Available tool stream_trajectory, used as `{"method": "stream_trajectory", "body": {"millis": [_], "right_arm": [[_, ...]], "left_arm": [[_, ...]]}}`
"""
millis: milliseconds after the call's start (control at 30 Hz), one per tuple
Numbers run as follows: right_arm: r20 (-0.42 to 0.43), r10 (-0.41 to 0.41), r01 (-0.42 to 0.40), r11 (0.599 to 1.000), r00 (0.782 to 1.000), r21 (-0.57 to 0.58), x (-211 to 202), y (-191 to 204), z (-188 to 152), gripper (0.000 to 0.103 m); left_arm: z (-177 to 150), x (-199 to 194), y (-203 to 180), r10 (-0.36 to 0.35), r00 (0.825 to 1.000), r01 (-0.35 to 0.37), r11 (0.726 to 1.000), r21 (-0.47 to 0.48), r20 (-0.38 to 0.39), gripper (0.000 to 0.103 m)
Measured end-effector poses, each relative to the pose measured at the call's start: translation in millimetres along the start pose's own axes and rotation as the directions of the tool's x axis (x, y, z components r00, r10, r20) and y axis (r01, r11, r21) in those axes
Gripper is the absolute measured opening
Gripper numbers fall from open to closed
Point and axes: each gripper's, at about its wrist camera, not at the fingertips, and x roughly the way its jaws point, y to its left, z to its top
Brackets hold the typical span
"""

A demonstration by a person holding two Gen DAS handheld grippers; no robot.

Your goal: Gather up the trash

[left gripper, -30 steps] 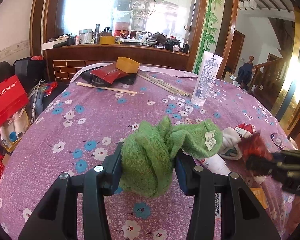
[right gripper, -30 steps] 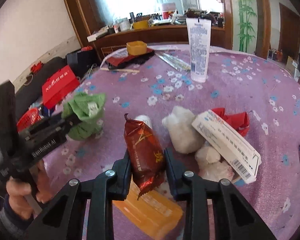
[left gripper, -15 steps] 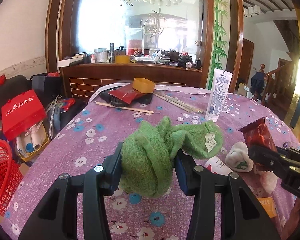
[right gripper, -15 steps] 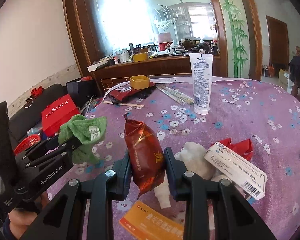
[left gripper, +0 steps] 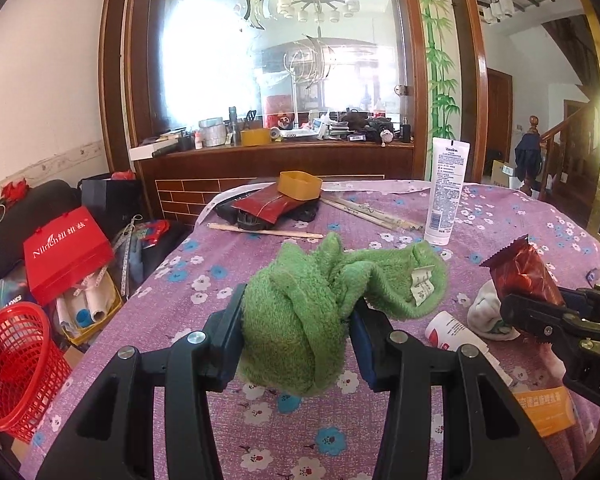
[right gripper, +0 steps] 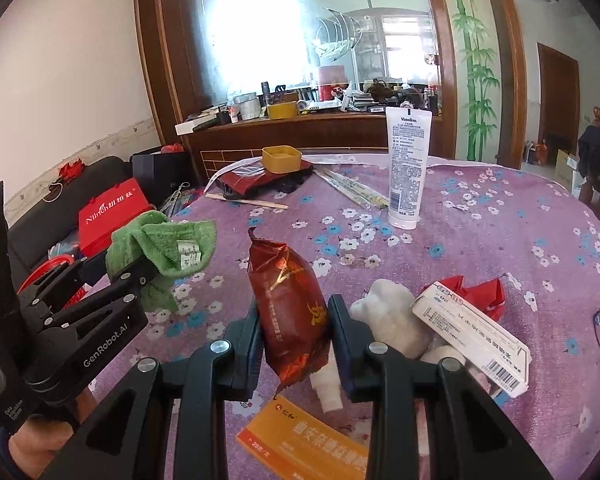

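My left gripper (left gripper: 296, 336) is shut on a green towel (left gripper: 324, 304) and holds it above the purple flowered table (left gripper: 204, 280); the towel also shows in the right wrist view (right gripper: 160, 248). My right gripper (right gripper: 294, 332) is shut on a dark red snack wrapper (right gripper: 290, 304), lifted off the table; the wrapper also shows in the left wrist view (left gripper: 520, 276). A red mesh basket (left gripper: 16, 364) stands on the floor at the left, below the table edge.
On the table lie crumpled white tissue (right gripper: 392, 320), a white medicine box (right gripper: 472, 332), an orange box (right gripper: 304, 440), red paper (right gripper: 480, 292), a Vaseline tube (right gripper: 406, 168), chopsticks (right gripper: 350, 190) and a yellow tub (right gripper: 282, 158). A red bag (left gripper: 66, 248) sits left.
Both grippers have risen and tilted up with the towel and the wrapper in them. The red basket has come into the left wrist view.
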Motion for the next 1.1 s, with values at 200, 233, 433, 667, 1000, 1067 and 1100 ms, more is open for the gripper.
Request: {"method": "stream_trajectory", "body": {"millis": [200, 233, 433, 667, 1000, 1067, 1100], "right_arm": [[0.014, -0.003, 0.003, 1.0, 1.0, -0.004, -4.4, 0.9, 1.2, 0.034], [0.013, -0.002, 0.002, 1.0, 1.0, -0.004, -4.2, 1.0, 1.1, 0.034], [0.012, 0.0, 0.0, 1.0, 1.0, -0.005, -4.5, 0.5, 1.2, 0.034], [0.016, -0.003, 0.004, 1.0, 1.0, -0.004, -5.1, 1.3, 1.2, 0.034], [0.017, 0.0, 0.0, 1.0, 1.0, -0.005, -5.5, 1.0, 1.0, 0.034], [0.016, 0.0, 0.001, 1.0, 1.0, -0.005, -5.5, 0.9, 0.9, 0.034], [0.017, 0.0, 0.0, 1.0, 1.0, -0.004, -5.5, 0.9, 1.0, 0.034]], "left_arm": [[-0.7, -1.6, -2.0, 0.028, 0.999, -0.028, 0.999, 0.015, 0.015, 0.046], [-0.8, -2.1, -2.6, 0.029, 0.999, -0.03, 0.999, 0.018, 0.018, 0.046], [-1.0, -5.1, -5.5, 0.041, 0.999, -0.043, 0.998, 0.036, 0.035, 0.046], [-0.8, -5.5, -5.6, 0.047, 0.998, -0.048, 0.998, 0.038, 0.039, 0.046], [-0.3, -5.5, -3.9, 0.053, 0.998, -0.054, 0.998, 0.038, 0.042, 0.046], [-0.4, -5.5, -3.3, 0.053, 0.998, -0.055, 0.998, 0.038, 0.04, 0.046], [0.2, -5.9, -2.0, 0.055, 0.998, -0.056, 0.998, 0.037, 0.041, 0.046]]}}
